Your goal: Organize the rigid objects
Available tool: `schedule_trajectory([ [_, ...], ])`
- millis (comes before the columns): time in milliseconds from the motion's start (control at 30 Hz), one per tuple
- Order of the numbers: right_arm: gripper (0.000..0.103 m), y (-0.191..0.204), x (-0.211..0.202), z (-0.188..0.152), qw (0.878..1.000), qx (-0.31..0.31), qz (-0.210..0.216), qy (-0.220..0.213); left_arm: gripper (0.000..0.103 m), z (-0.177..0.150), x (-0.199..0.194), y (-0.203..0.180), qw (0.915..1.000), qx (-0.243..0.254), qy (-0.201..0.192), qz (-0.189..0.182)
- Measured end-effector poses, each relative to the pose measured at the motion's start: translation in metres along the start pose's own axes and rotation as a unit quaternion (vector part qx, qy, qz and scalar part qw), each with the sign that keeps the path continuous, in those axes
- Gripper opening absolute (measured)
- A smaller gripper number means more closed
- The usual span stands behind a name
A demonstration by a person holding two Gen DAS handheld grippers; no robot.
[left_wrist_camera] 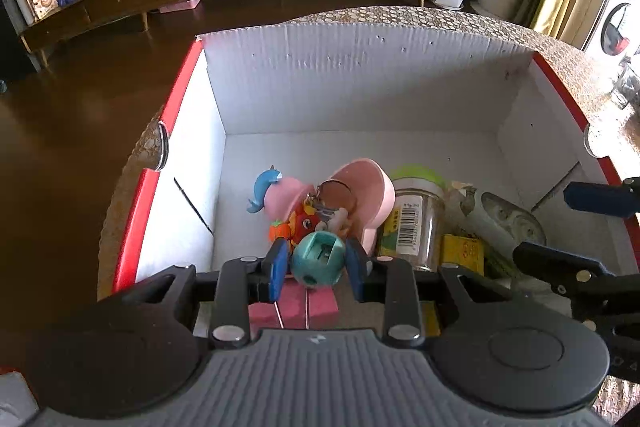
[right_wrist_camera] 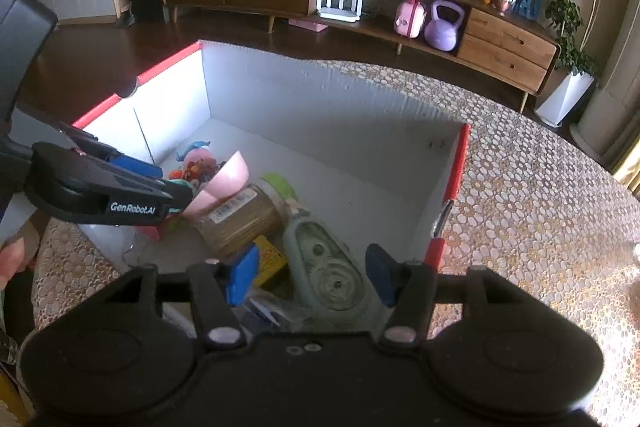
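A small teal ball-shaped toy (left_wrist_camera: pixel 318 259) is pinched between the blue pads of the left tongs (left_wrist_camera: pixel 317 261), held low inside a white cardboard box (left_wrist_camera: pixel 340 87) with red edges, probably so it can be set down among the things already gathered there. Just beyond it lie a plush toy (left_wrist_camera: pixel 288 203), a pink scoop (left_wrist_camera: pixel 364 187) and a glass jar (left_wrist_camera: pixel 416 223). The right tongs (right_wrist_camera: pixel 312 277) hang open and empty over a pale green bottle (right_wrist_camera: pixel 320 259). The box sits on a lace-covered tabletop (right_wrist_camera: pixel 540 207).
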State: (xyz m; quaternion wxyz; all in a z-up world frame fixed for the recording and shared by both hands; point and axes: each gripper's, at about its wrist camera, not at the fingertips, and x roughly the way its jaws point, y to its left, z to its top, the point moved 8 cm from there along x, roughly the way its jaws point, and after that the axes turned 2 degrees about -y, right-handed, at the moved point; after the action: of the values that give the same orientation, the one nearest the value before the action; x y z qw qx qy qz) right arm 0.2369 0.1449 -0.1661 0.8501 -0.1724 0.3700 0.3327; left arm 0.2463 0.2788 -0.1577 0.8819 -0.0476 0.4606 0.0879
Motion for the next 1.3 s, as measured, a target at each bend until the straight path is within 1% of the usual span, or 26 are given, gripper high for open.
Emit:
schedule_trajectory([
  [100,0.059,0.000,-0.007,0.000,1.000,-0.001,0.000,-0.006,0.030,-0.001,-0.007,-0.002,1.0000,-0.001,-0.005,-0.003],
  [233,0.062,-0.001,-0.020,0.000,1.000,0.001,0.004,-0.018,0.031,-0.002,-0.022,-0.006,0.9998,0.005,-0.020,0.007],
  [400,0.064,-0.001,-0.042,0.002,0.999,0.011,0.019,-0.041,0.032,0.000,-0.047,-0.013,0.9988,0.003,-0.048,0.004],
  [433,0.064,-0.001,-0.047,0.002,0.999,0.012,0.024,-0.046,0.043,0.000,-0.053,-0.015,0.9985,0.002,-0.055,0.003],
  [467,0.065,-0.002,-0.052,0.002,0.998,0.014,0.027,-0.051,0.062,0.001,-0.058,-0.016,0.9981,0.002,-0.062,0.002],
  [533,0.065,-0.002,-0.061,0.003,0.997,0.021,0.037,-0.060,0.076,0.002,-0.071,-0.019,0.9963,0.002,-0.086,-0.003],
  [600,0.067,-0.004,-0.070,0.004,0.996,0.028,0.045,-0.070,0.076,0.003,-0.082,-0.024,0.9951,0.005,-0.099,-0.007],
  [767,0.076,-0.008,-0.093,0.003,0.993,0.038,0.057,-0.098,0.076,0.002,-0.100,-0.030,0.9934,-0.001,-0.114,-0.014],
  [833,0.077,-0.010,-0.100,0.002,0.992,0.044,0.062,-0.105,0.076,0.001,-0.107,-0.033,0.9925,-0.002,-0.121,-0.015],
  [967,0.081,-0.014,-0.113,-0.002,0.989,0.049,0.067,-0.119,0.082,-0.001,-0.119,-0.035,0.9905,-0.007,-0.137,-0.007],
  [1000,0.082,-0.014,-0.116,-0.002,0.989,0.048,0.066,-0.124,0.082,-0.003,-0.122,-0.036,0.9900,-0.007,-0.141,-0.009],
  [1067,0.087,-0.014,-0.122,-0.005,0.988,0.048,0.068,-0.131,0.082,-0.004,-0.127,-0.038,0.9894,-0.009,-0.144,-0.012],
  [1133,0.090,-0.014,-0.129,-0.007,0.986,0.049,0.072,-0.141,0.082,-0.006,-0.131,-0.039,0.9890,-0.009,-0.148,-0.008],
  [1233,0.093,-0.015,-0.138,-0.010,0.984,0.051,0.076,-0.151,0.083,-0.010,-0.138,-0.042,0.9863,0.002,-0.164,0.011],
  [1300,0.096,-0.016,-0.144,-0.013,0.983,0.053,0.079,-0.160,0.086,-0.012,-0.143,-0.046,0.9848,0.009,-0.172,0.022],
])
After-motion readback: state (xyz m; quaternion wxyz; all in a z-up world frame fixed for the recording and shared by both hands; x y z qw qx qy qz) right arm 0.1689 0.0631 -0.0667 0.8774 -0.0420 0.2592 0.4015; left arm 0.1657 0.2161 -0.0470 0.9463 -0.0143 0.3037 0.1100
